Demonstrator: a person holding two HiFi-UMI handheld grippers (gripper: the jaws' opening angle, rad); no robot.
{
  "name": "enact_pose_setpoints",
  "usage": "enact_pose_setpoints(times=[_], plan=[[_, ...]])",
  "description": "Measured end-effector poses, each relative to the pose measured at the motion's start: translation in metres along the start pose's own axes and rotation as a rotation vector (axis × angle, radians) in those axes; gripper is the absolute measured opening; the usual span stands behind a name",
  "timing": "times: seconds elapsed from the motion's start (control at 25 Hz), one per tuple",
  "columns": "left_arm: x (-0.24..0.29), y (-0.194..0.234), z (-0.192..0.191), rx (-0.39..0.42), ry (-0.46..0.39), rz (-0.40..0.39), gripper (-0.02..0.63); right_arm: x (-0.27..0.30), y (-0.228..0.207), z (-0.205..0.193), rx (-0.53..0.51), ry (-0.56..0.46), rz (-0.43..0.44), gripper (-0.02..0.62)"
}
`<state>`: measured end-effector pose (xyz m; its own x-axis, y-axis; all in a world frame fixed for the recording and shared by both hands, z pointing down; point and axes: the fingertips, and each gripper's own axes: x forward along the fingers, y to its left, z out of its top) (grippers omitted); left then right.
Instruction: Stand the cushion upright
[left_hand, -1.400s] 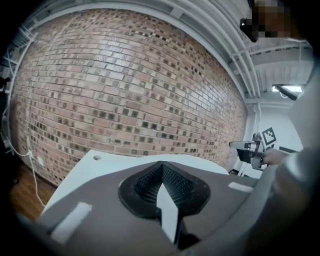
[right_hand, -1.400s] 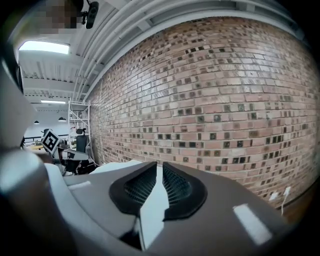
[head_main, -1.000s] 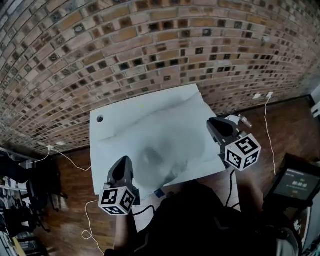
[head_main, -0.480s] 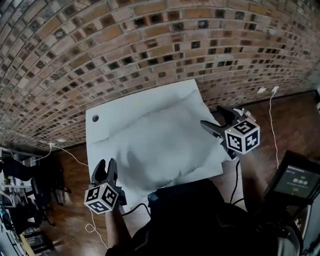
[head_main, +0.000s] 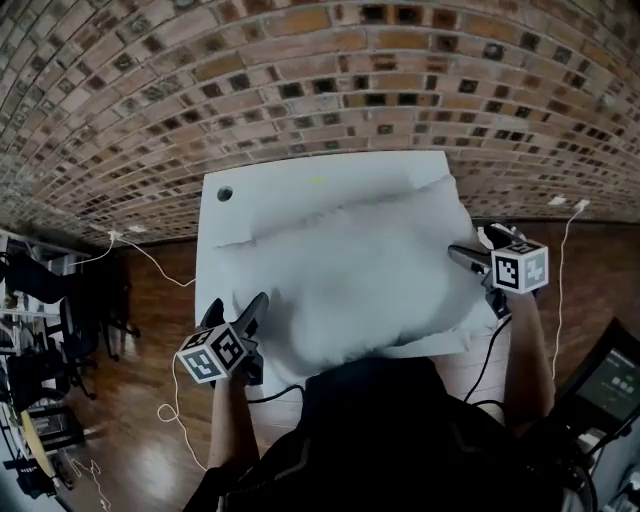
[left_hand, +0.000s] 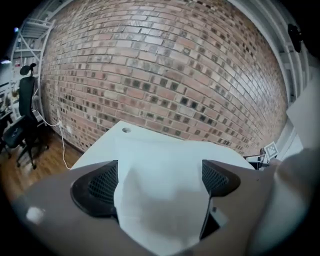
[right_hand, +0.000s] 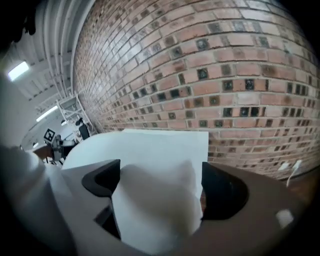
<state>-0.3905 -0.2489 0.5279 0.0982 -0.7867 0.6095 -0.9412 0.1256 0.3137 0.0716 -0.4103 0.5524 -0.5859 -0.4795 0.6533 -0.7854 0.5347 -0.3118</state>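
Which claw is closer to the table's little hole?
Left. The left claw is at the cushion end nearest the hole; the right claw is at the opposite end. Both are opening, cushion between their jaws.

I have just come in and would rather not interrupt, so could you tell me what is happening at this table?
A person holds a gripper in each hand at a white cushion that lies on a white table in front of a brick wall. The left gripper is at the cushion's near left corner and the right gripper at its right end. Both pairs of jaws are opening, each with cushion fabric between them, though neither looks clamped on it. The cushion has not yet been stood upright.
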Motion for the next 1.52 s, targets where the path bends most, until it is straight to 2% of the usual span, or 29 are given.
enact_pose_setpoints(times=[0.08, 0.16, 0.28, 0.52, 0.8, 0.92, 1.12, 1.32, 1.52], plan=[[0.008, 0.013, -0.016, -0.034, 0.083, 0.004, 0.528, 0.012, -0.003, -0.009, -0.001, 0.056, -0.011, 0.531], [0.015, 0.022, -0.039, -0.117, 0.184, -0.012, 0.574, 0.024, -0.004, -0.020, 0.052, 0.100, 0.007, 0.550], [0.021, 0.029, -0.056, -0.192, 0.247, -0.042, 0.577, 0.036, -0.003, -0.036, 0.118, 0.157, 0.046, 0.569], [0.040, 0.029, -0.068, -0.222, 0.253, -0.092, 0.578, 0.050, -0.004, -0.045, 0.140, 0.213, 0.061, 0.575], [0.061, 0.033, -0.071, -0.214, 0.242, -0.056, 0.577, 0.072, -0.001, -0.049, 0.108, 0.276, 0.048, 0.552], [0.068, 0.033, -0.072, -0.221, 0.255, -0.073, 0.574, 0.081, 0.001, -0.051, 0.121, 0.303, 0.066, 0.532], [0.069, 0.026, -0.073, -0.246, 0.268, -0.141, 0.503, 0.086, 0.010, -0.054, 0.113, 0.346, 0.105, 0.462], [0.074, 0.014, -0.065, -0.221, 0.262, -0.186, 0.405, 0.091, 0.013, -0.053, 0.084, 0.371, 0.120, 0.364], [0.072, 0.002, -0.052, -0.186, 0.249, -0.238, 0.308, 0.086, 0.023, -0.051, 0.031, 0.365, 0.097, 0.270]])
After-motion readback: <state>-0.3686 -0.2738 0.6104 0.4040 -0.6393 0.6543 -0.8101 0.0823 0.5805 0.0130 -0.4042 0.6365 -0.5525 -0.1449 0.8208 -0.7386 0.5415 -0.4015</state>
